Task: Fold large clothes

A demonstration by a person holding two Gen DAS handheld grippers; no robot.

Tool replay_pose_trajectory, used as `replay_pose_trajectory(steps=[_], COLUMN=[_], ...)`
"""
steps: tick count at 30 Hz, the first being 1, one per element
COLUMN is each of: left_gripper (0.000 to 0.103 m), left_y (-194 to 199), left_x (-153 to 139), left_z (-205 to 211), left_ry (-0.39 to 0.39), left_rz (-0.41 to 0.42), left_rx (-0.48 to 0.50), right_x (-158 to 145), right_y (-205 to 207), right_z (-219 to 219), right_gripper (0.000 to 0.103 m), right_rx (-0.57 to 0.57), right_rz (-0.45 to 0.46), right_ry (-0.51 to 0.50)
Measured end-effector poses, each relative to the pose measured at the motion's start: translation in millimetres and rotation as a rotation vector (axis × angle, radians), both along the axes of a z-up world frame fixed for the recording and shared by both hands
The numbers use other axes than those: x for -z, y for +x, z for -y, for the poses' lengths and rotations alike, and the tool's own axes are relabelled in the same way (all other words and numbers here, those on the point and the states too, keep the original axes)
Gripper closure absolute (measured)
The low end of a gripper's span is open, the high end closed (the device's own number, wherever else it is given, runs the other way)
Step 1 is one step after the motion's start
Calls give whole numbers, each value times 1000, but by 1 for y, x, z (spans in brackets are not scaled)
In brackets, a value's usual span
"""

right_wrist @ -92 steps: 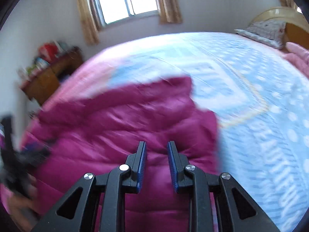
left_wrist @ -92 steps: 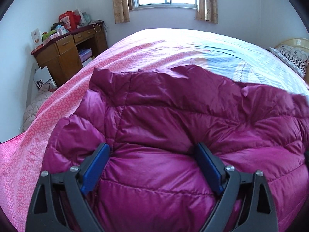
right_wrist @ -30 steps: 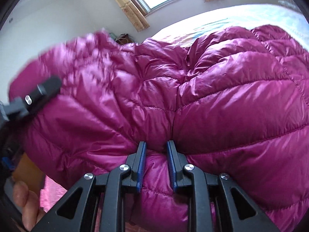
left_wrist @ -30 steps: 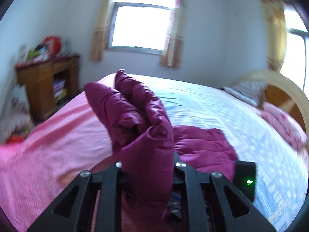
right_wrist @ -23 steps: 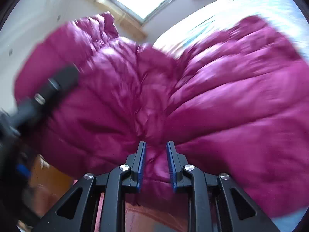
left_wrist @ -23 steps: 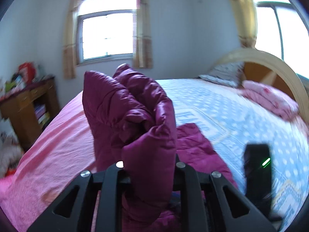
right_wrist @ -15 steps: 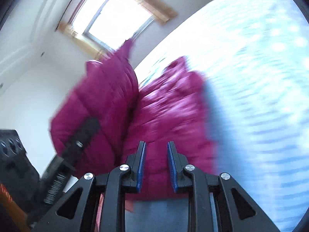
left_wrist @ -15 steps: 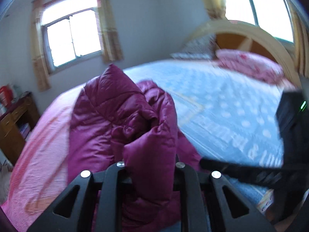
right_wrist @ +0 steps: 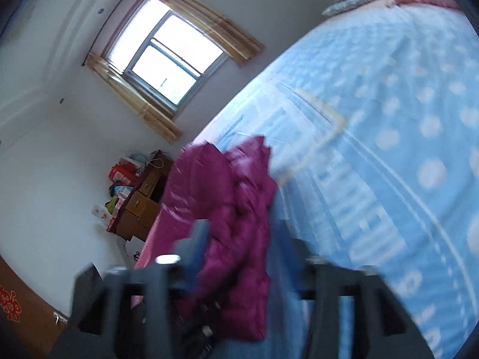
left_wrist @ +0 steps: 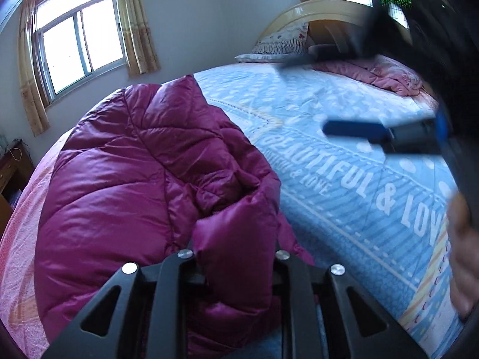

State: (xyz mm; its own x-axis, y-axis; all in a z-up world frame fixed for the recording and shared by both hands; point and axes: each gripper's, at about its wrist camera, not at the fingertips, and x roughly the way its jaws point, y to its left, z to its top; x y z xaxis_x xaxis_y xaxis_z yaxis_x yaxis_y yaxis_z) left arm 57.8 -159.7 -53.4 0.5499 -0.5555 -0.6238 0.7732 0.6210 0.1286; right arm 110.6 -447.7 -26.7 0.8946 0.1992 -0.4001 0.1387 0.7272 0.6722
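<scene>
Closest in, the left gripper is clamped on a thick bunched fold of the magenta down jacket, the fabric bulging up between its black arms. The rest of the jacket lies heaped just ahead and to its left on the bed, over the seam where pink cover meets blue quilt. To its right, the right gripper reaches in sideways; its jaws have just been opening and now stand wide, pressing on nothing. In its own blurred view the jacket sits beyond its spread fingers. A hand shows beside it. Farther off stand pillows, a headboard, a window and a wooden desk.
</scene>
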Motion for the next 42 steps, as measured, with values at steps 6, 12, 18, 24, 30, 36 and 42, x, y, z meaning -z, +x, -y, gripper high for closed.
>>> replay_pose_trajectory(steps=[6,12,18,24,30,36,42], left_gripper=[83,83,78,56,39,39,39], left_y=[-5,-3,-11,-36,9,103,147], left_x=[0,-3,-8,-40,-97,-135,-104], left_z=[0,-6,-9,-56,-129,-106,-44], left_ry=[10,-21,-18,-81,-279,-199,-124], left_rz=[9,-25,-25,-51,-114,-27,-81], left_rx=[0,15,27,117,4,-238,-258], right_x=[-23,4,38,63,63,57,60], right_y=[89,129,128,118,113,107,104], right_z=[-29,-39,-19,-6,-8,-17,-13], right_gripper=[19,59,72,72,72,72,72], right_rx=[-143,-196,-144,-123,-122,-107,-107], right_rz=[-112,-230,-244,-242,-232,-236,-224], right_ry=[-267,-346,-256,-177,-189,-225,-190])
